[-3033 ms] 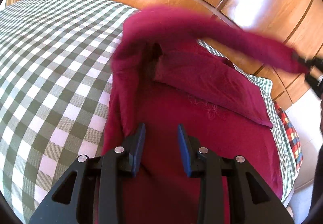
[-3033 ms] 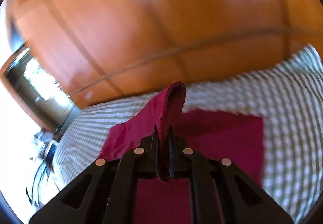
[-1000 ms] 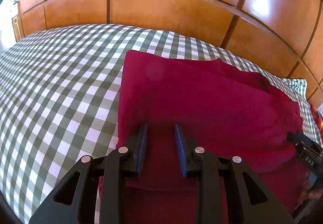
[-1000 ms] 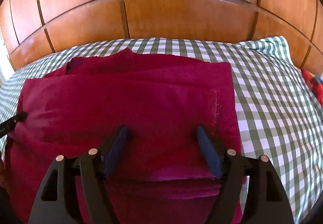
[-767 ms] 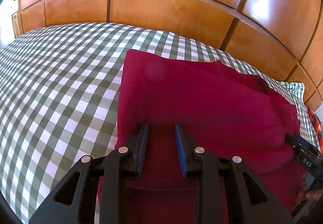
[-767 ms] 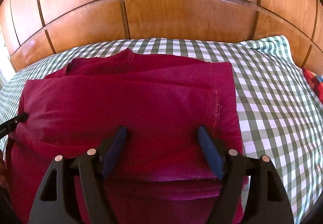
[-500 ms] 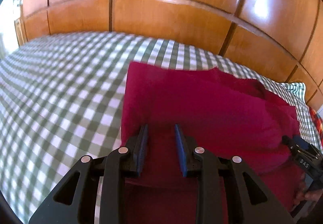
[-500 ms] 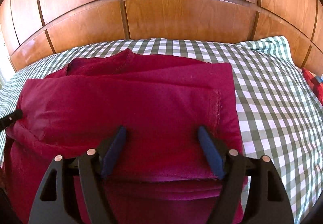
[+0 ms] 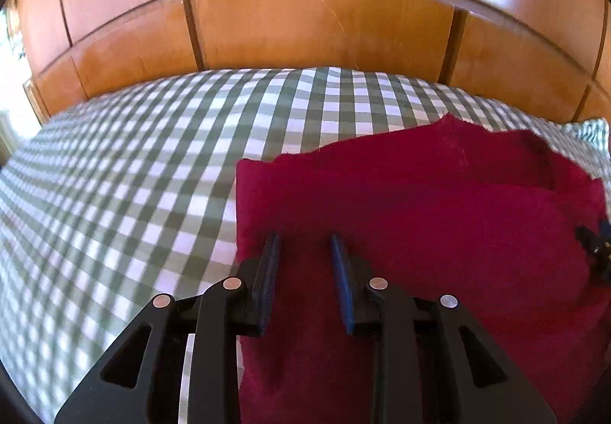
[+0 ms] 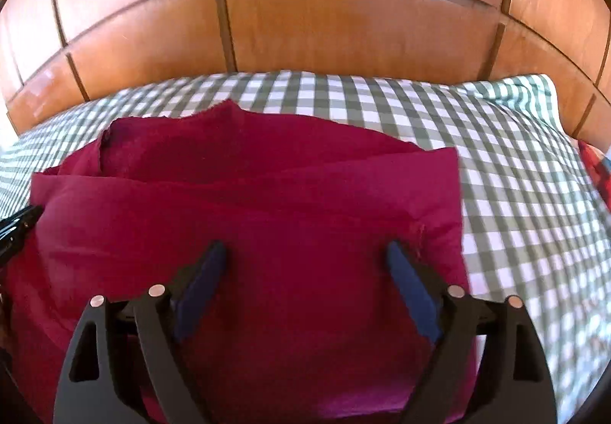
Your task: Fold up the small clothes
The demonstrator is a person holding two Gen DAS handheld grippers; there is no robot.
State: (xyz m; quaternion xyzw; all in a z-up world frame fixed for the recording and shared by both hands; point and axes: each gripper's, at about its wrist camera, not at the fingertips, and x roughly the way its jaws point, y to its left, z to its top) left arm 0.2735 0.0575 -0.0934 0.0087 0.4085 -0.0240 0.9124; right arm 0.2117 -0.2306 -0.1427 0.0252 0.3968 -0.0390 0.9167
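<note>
Crimson garment [image 10: 248, 218], part-folded on checked bedspread [image 9: 126, 172]. Looks soft, light, limp; best pinched at corners. Left gripper [image 9: 305, 252] narrow, empty; right gripper [image 10: 305, 260], jaws just widened, empty above cloth.

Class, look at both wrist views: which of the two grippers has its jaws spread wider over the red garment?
The right gripper: its blue pads stand far apart above the red garment, pressing nothing. The left gripper shows only a narrow gap.
</note>
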